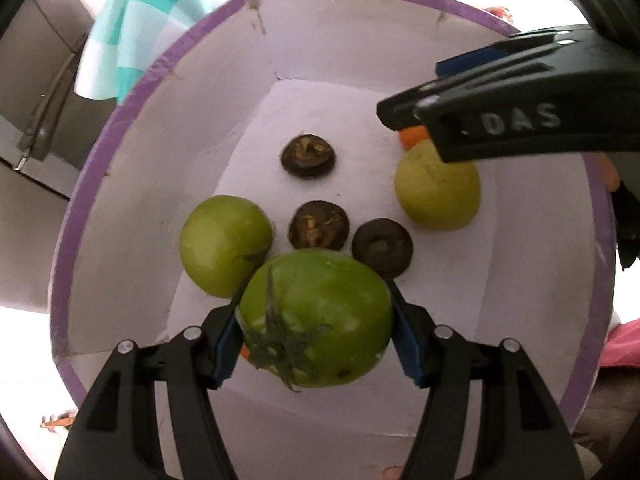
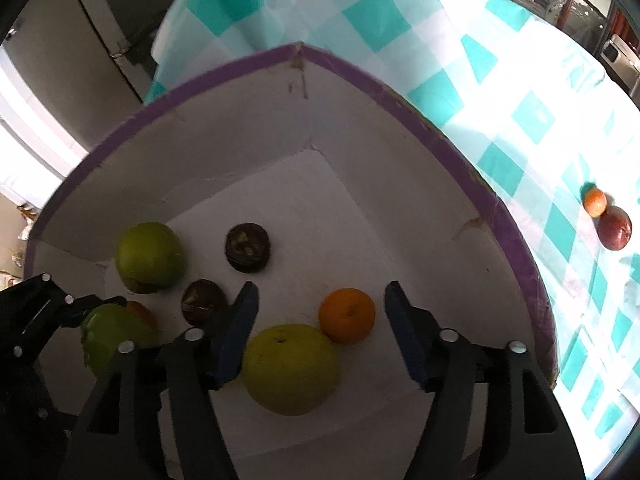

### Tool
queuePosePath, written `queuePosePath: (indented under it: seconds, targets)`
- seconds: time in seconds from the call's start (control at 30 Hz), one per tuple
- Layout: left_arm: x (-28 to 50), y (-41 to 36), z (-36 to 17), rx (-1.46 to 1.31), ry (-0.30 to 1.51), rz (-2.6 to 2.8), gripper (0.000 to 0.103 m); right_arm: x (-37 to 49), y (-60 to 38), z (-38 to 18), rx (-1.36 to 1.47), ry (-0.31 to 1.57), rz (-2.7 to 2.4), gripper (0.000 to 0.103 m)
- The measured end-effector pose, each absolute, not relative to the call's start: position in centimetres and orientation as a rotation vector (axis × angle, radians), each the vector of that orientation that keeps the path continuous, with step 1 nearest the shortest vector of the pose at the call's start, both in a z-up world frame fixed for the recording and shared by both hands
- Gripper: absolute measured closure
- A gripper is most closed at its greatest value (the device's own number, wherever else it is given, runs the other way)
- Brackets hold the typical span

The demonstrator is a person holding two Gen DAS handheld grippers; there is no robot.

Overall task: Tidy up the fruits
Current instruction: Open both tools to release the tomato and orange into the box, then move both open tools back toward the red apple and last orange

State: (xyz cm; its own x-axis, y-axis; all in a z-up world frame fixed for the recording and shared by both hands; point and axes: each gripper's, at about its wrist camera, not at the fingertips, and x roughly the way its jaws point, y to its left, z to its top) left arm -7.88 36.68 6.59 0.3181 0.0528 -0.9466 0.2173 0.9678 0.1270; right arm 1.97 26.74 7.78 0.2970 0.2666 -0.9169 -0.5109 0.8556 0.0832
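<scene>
Green tomato point(image 1: 316, 320) clamped in the left gripper point(image 1: 316, 336) over a white box with a purple rim point(image 1: 160, 76).

The tomato sits stem-side toward the left wrist camera, its sides pressed by the blue pads point(image 1: 224, 344), held above the box floor at the near edge. Just left of it on the floor lies a second green tomato point(image 1: 226, 244); beyond are three dark, wrinkled round fruits point(image 1: 314, 226), and to the far right a yellow-green fruit point(image 1: 438, 192) with a small orange fruit point(image 2: 347, 315) touching it. The right gripper point(image 2: 320, 316) hangs over those two with its fingers apart, gripping nothing. Outside the box, on the teal-and-white checked tablecloth point(image 2: 500, 80) to the right, a small orange-red fruit point(image 2: 595, 202) and a dark red fruit point(image 2: 615, 227) lie touching each other.
</scene>
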Motion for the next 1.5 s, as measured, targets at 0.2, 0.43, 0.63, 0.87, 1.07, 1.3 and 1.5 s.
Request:
queuePosePath:
  seconds: [0.2,0.43,0.63,0.87,1.07,1.3,1.5]
  targets:
    - [-9.0,35.8,8.4,0.288,1.111,0.015,0.021,0.2,24.3,11.5,-0.167,1.023,0.676,0.031]
    - [-12.4,35.7,13.9,0.053,0.924,0.307,0.005,-1.5,15.3,16.8,-0.076,0.852,0.75,0.025]
    - [-13.1,28.9,18.6,0.024,0.738,0.393,0.002,-1.5,5.2,15.8,-0.021,0.873,0.632,0.024]
    - [-11.0,16.1,18.1,0.067,0.801,0.166,0.002,-3.8,-9.0,12.1,0.098,0.936,0.446,0.024]
    - [-10.1,7.7,15.4,0.212,0.911,-0.008,0.002,-5.4,-16.7,8.5,0.21,1.006,0.322,0.024]
    - [-7.8,3.1,12.8,0.301,0.969,-0.096,0.002,-4.6,-18.5,5.3,0.25,1.07,0.267,0.021]
    - [-1.4,4.9,12.3,0.165,1.003,-0.048,0.002,-1.4,-16.7,4.4,0.159,1.1,0.272,0.02]
